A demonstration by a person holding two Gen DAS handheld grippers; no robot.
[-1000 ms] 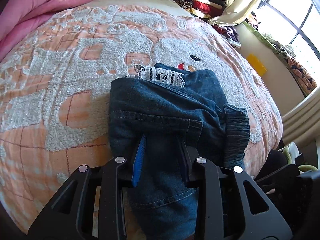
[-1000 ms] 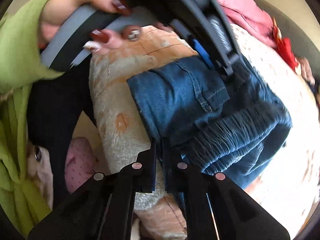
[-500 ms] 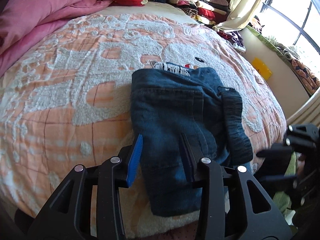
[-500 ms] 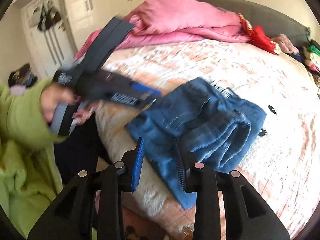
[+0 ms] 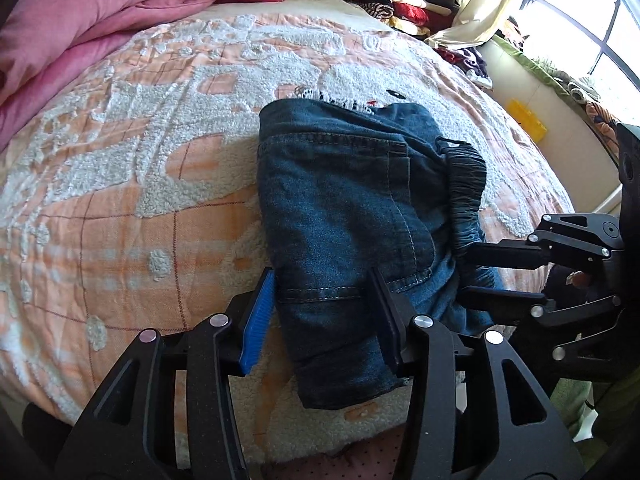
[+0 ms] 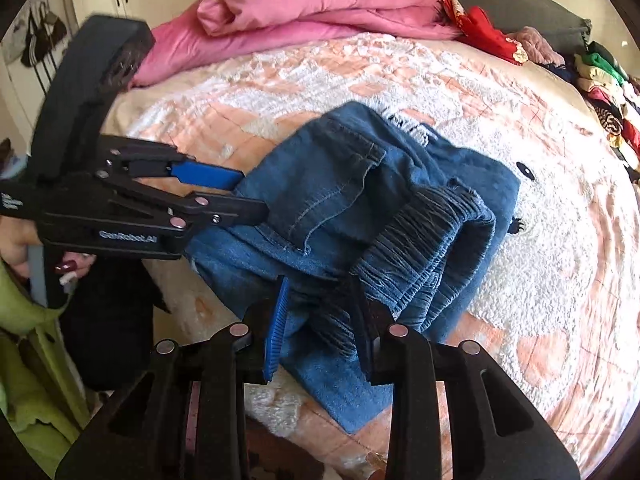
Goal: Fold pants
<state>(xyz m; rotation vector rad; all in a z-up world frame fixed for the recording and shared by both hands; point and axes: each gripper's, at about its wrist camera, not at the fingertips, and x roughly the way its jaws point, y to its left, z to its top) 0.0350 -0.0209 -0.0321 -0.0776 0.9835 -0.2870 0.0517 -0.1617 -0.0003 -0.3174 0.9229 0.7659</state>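
Two grippers flank the folded denim pants (image 5: 344, 208): left gripper (image 5: 326, 312) just opening wider, right gripper (image 6: 322, 324) parted, neither gripping.

Bright daylight, round bent pictures

Sun came in through the window (image 5: 600, 52), which glared white. The bed (image 5: 160, 168) was bright, and the pants (image 5: 344, 200) had a dark shadow across them. Both pictures curved at the edges, with black corners. The person's hand (image 6: 24, 248) and the green sleeve (image 6: 24, 360) looked a bit blurry.
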